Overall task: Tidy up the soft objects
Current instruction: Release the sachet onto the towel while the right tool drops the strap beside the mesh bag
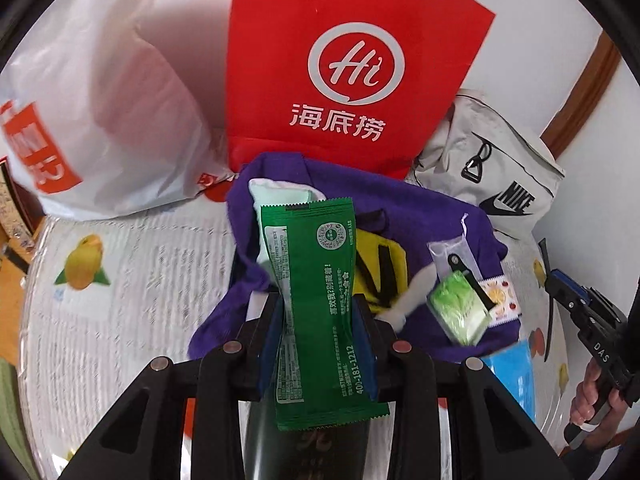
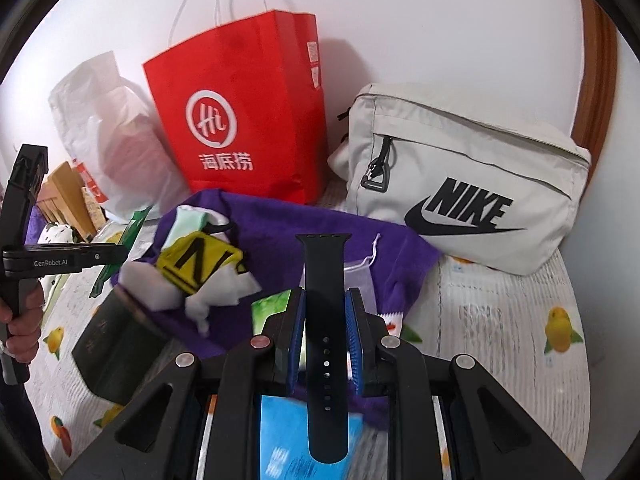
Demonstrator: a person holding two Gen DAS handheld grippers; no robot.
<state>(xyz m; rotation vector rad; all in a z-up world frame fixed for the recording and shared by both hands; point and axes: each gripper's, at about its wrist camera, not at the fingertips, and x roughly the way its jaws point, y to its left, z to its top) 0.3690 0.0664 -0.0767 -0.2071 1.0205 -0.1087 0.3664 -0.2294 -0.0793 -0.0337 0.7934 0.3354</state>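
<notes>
My left gripper (image 1: pixel 318 312) is shut on a green snack packet (image 1: pixel 316 304), held upright above the table. My right gripper (image 2: pixel 325 312) is shut on a black watch strap (image 2: pixel 325 320), held upright. Below both lies a purple cloth (image 1: pixel 420 208), also in the right wrist view (image 2: pixel 280 216), with a yellow-and-black cloth (image 2: pixel 200 262), white soft pieces (image 2: pixel 218 300), a small mesh pouch (image 1: pixel 450 252) and a green-and-white sachet (image 1: pixel 460 310) on it. The right gripper also shows at the right edge of the left wrist view (image 1: pixel 548 284).
A red paper bag (image 1: pixel 344 64) stands at the back against the wall, a white plastic bag (image 1: pixel 96 112) to its left and a grey Nike pouch (image 2: pixel 460 184) to its right. A dark box (image 2: pixel 116 344) and a blue packet (image 2: pixel 288 440) lie on the lemon-print tablecloth (image 1: pixel 120 300).
</notes>
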